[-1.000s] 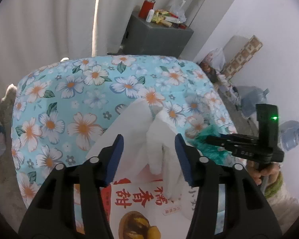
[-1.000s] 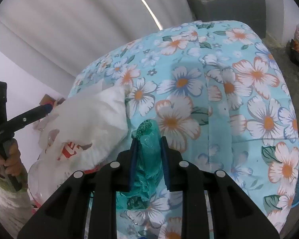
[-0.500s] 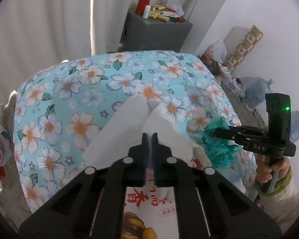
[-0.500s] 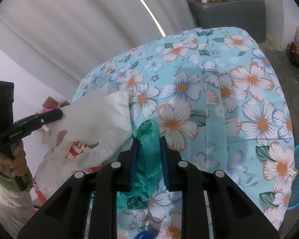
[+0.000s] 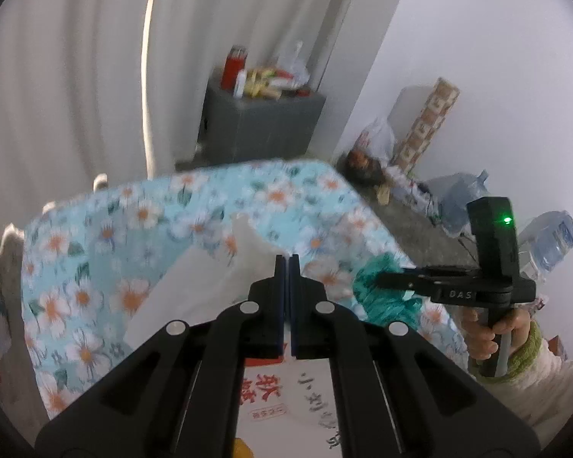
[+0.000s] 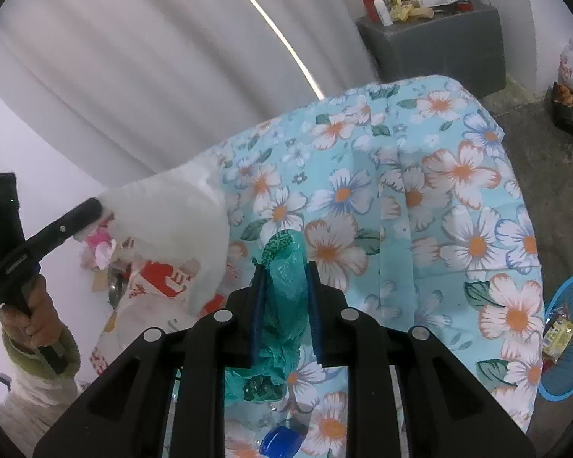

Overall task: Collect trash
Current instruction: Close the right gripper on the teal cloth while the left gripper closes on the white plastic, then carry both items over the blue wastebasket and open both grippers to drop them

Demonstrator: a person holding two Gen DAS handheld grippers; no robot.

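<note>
Lifted white bag [image 5: 225, 278] shows a red-printed packet [image 5: 286, 400] inside.

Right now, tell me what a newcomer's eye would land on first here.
The floral cloth fills the middle of both views. Over its near edge, the left gripper is shut on a white bag with red print, and the right gripper is shut on a green bag. Behind stands a grey cabinet cluttered on top.

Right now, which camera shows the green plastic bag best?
The right wrist view: the green plastic bag sits large and centred, pinched in the right gripper. The left wrist view shows only a small crumpled part of it from the side.
</note>
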